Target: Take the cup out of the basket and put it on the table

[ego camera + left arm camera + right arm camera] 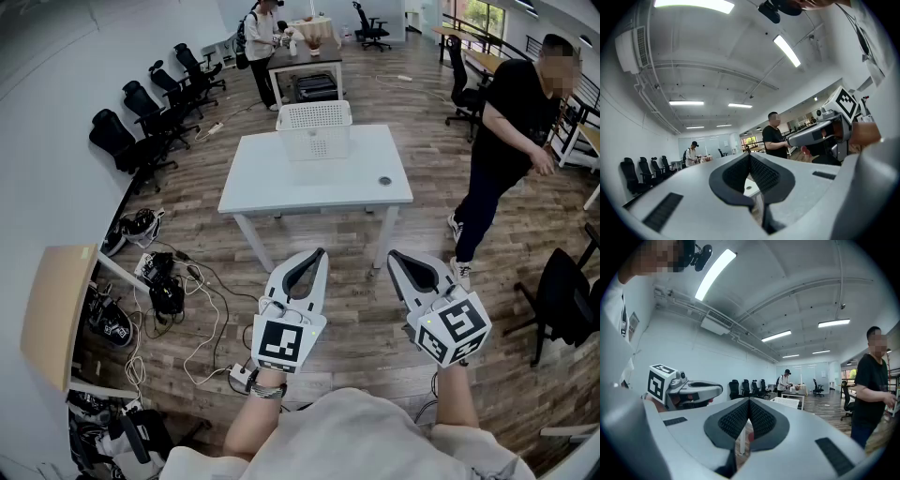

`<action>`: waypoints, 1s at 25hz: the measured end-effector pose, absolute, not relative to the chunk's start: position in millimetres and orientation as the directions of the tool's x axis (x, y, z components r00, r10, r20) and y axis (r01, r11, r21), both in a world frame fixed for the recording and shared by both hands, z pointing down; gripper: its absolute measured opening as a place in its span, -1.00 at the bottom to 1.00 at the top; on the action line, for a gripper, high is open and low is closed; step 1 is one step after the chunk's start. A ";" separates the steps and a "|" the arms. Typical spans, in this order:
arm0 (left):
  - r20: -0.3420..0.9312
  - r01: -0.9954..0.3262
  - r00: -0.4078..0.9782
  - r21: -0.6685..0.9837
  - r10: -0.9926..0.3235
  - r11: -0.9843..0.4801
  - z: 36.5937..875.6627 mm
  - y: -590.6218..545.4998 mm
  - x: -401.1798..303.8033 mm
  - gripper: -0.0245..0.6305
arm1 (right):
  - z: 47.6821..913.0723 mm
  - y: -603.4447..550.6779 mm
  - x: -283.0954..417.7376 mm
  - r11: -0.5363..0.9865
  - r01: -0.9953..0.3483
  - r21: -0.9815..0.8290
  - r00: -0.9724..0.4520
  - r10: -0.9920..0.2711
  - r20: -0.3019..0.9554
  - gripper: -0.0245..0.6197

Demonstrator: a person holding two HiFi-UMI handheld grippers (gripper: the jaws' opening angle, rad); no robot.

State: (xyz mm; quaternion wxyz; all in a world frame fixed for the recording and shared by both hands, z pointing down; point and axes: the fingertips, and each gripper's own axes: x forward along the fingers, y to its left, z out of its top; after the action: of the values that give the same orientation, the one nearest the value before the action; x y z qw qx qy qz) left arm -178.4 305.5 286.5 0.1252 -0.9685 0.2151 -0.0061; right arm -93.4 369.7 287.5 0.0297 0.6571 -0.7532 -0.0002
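A white perforated basket (pixel 314 128) stands at the far edge of the white table (pixel 281 183); the right gripper view also catches the basket (pixel 787 401). No cup shows; the basket's inside is hidden from here. A small dark round thing (pixel 384 181) lies on the table's right side. My left gripper (pixel 321 252) and right gripper (pixel 393 255) hang side by side in the air short of the table's near edge, both shut with nothing between the jaws. Each gripper view shows its own closed jaws and the other gripper (pixel 820 133) (pixel 689 390) beside it.
A person in black (pixel 511 122) walks just right of the table. Another person (pixel 261 42) stands at a far desk. Black office chairs (pixel 141 117) line the left wall. Cables and gear (pixel 169 291) lie on the floor at left. A black chair (pixel 562 300) stands at right.
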 end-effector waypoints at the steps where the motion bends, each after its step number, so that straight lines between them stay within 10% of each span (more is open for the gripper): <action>1: -0.042 -0.415 0.908 -0.246 -0.418 -0.876 286.9 305.1 -177.8 -0.92 | 287.9 369.2 -92.9 0.135 -0.990 0.041 -0.133 -0.990 0.044 -0.88; 25: -0.026 -0.438 0.894 -0.255 -0.447 -0.862 298.1 313.3 -143.5 -0.92 | 289.7 382.0 -55.0 0.177 -0.984 0.010 -0.177 -0.984 -0.007 -0.87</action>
State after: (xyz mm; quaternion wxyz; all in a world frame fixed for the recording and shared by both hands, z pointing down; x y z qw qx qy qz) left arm -143.5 313.3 298.1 0.1281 -0.9648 0.2293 -0.0169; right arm -55.0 382.0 289.7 0.0008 0.6416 -0.7670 -0.0060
